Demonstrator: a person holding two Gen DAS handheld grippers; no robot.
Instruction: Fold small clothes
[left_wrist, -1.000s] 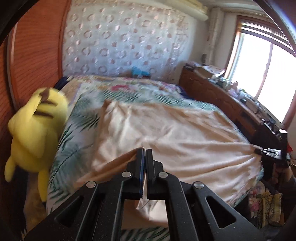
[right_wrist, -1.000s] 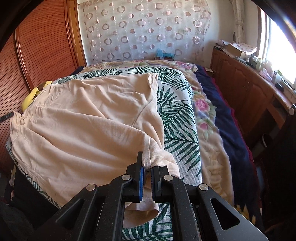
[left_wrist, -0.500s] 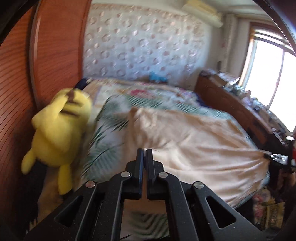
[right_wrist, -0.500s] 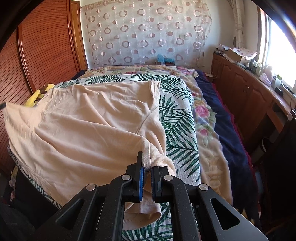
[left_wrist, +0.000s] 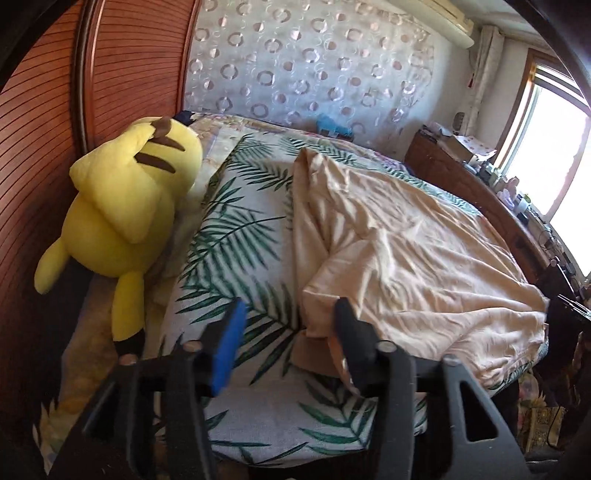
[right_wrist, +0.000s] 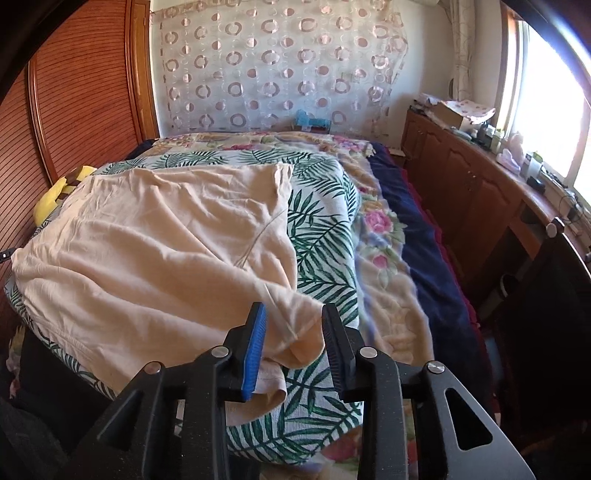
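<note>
1. While the left hand-held gripper (left_wrist: 288, 325) has just been opening, its jaws stand apart over the bed (left_wrist: 236, 236); the garment (left_wrist: 406, 251) lies spread flat, its near corner beside the right finger, apparently released.
2. Likewise the right hand-held gripper (right_wrist: 293, 332) has just been opening; the garment's (right_wrist: 166, 243) bunched sleeve sits loose between parted jaws, seemingly laid out for folding.

free: leaf-print cover (left_wrist: 236, 236) | blocked left: yellow plush (left_wrist: 125, 206) | right: cabinets (right_wrist: 461, 192), seemingly close
</note>
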